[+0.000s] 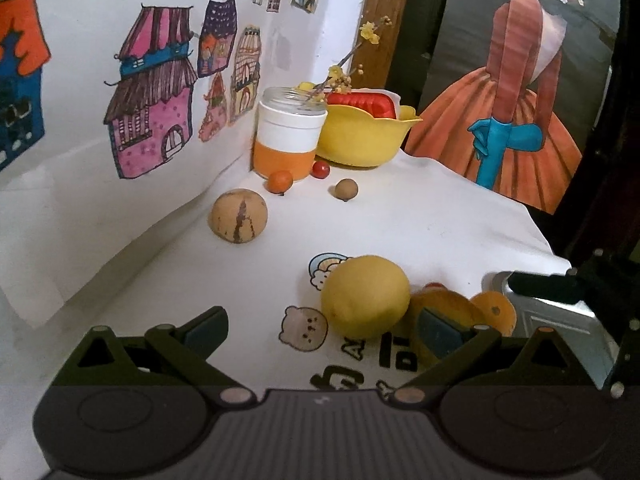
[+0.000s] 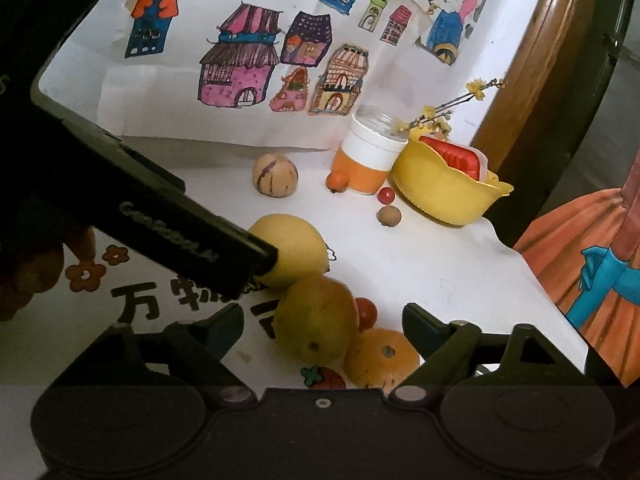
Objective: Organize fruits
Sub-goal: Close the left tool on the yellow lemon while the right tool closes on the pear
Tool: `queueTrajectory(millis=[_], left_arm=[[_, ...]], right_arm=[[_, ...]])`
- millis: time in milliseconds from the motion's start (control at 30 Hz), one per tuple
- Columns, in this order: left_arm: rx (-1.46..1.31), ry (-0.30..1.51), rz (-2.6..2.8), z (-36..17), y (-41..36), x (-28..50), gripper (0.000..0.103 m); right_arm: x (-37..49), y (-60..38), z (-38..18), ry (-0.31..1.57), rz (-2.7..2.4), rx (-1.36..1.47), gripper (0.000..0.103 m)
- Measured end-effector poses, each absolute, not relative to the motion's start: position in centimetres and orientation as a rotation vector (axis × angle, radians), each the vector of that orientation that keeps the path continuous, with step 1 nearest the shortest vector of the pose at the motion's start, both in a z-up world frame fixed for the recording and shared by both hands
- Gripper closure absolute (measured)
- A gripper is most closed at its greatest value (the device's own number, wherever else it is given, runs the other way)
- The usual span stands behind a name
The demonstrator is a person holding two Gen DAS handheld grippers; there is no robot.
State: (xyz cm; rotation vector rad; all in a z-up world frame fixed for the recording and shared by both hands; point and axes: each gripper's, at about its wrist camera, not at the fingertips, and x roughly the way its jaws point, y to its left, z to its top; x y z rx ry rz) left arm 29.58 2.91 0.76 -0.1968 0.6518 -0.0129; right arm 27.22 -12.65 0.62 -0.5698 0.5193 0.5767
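A yellow lemon (image 1: pixel 364 296) lies on the white cloth, just ahead of my open left gripper (image 1: pixel 322 330) and closer to its right finger. From the right wrist view, one left finger (image 2: pixel 240 248) touches the lemon (image 2: pixel 296 248). My right gripper (image 2: pixel 324 328) is open, its jaws on either side of a yellow-green fruit (image 2: pixel 316 320), an orange (image 2: pixel 380 356) and a small red tomato (image 2: pixel 366 312). Further back lie a striped round fruit (image 1: pixel 239 216), a tiny orange fruit (image 1: pixel 280 181), a cherry tomato (image 1: pixel 320 169) and a brown longan (image 1: pixel 346 189).
At the back stand a white-and-orange jar (image 1: pixel 288 140) and a yellow bowl (image 1: pixel 360 140) holding a red object. A metal tray (image 1: pixel 560 320) lies at the right table edge. Drawings cover the wall on the left. A hand (image 2: pixel 40 264) holds the left gripper.
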Motion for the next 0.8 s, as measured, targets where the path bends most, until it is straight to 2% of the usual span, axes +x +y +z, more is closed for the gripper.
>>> queueTrajectory(millis=[367,533,600,800], left_arm=[[-0.255,0.643,-0.011,0.3,2.5,31.6,0.002],[-0.274,0.655,-0.030,-0.2,2.3,32.2,0.009],[-0.284,0.655,-0.035,-0.2,2.4,32.3,0.011],[-0.321,0.672,-0.045,-0.6,2.7,32.8,0.021]], right_arm=[[27.1,-11.5,-0.8,0.492,0.563,-0.640,0.028],[27.2,-11.2,-1.2,0.480,0.558,-0.668,0.029],[27.3,-11.2,-1.4,0.483,0.559,-0.670,0.034],[27.5,-11.0,-1.8,0.495,0.558,-0.673,0.040]])
